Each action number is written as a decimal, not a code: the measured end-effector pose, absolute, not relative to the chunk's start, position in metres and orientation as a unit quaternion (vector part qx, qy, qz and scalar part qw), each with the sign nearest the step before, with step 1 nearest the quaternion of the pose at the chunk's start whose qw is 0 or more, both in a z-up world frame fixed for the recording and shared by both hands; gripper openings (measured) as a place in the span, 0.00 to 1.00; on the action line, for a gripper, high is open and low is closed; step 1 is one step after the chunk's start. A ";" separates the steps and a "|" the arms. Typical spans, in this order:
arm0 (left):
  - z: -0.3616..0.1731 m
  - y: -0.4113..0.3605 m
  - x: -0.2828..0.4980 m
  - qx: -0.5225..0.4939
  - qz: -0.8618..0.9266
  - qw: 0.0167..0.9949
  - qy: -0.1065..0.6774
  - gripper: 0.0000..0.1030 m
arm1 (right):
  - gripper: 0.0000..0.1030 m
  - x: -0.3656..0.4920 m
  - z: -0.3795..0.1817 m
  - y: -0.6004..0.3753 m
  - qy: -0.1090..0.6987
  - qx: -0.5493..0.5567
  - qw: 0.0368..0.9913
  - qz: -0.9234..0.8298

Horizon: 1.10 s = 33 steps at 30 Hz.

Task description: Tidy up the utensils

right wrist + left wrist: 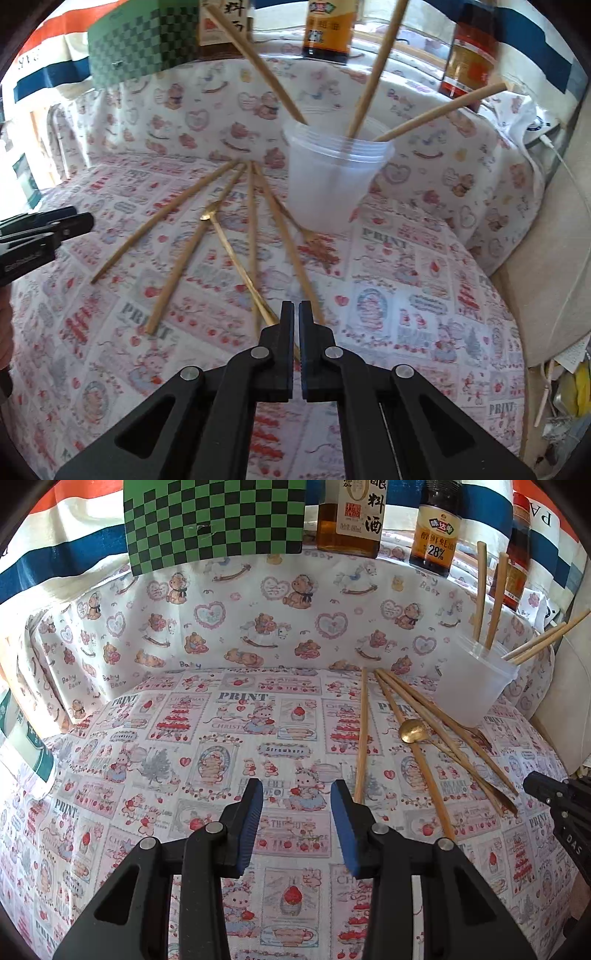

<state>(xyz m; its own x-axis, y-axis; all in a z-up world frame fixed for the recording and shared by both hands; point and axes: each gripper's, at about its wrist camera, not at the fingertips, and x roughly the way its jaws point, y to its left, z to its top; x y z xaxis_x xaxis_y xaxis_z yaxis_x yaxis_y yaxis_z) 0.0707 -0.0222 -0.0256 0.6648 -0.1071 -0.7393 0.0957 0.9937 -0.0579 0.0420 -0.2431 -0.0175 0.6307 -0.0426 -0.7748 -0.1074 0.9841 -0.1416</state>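
Note:
A translucent plastic cup (474, 686) (332, 181) stands on the printed cloth and holds several wooden chopsticks (369, 81). More chopsticks (410, 734) (177, 269) lie fanned on the cloth beside it, with a gold spoon (413, 730) (236, 266) among them. My left gripper (297, 797) is open and empty over the cloth, left of the loose chopsticks. My right gripper (297, 314) has its jaws nearly closed just above the spoon handle's near end; nothing shows between them.
Sauce bottles (436, 528) (469, 48) and a green checkered box (210, 520) stand along the back. A bear-print cloth (258, 620) rises behind the work area. A white cable (569, 173) and clutter lie at the right edge.

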 end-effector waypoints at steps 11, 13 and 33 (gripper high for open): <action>-0.023 -0.021 0.070 -0.014 -0.053 0.913 0.404 0.37 | 0.20 0.055 -0.030 -0.250 0.427 -0.007 0.897 0.114; -0.024 -0.021 0.071 -0.014 -0.053 0.913 0.405 0.37 | 0.20 0.059 -0.034 -0.248 0.432 -0.009 0.895 0.110; -0.028 -0.025 0.074 -0.007 -0.063 0.908 0.414 0.51 | 0.06 0.055 -0.047 -0.235 0.476 -0.008 0.867 0.147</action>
<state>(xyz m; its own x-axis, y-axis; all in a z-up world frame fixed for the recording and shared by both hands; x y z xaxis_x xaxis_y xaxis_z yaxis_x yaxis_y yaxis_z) 0.0742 -0.0252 -0.0276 0.6485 -0.1206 -0.7516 0.1097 0.9919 -0.0645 0.0551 -0.2350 -0.0466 0.5033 0.2482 -0.8277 -0.2632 0.9564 0.1267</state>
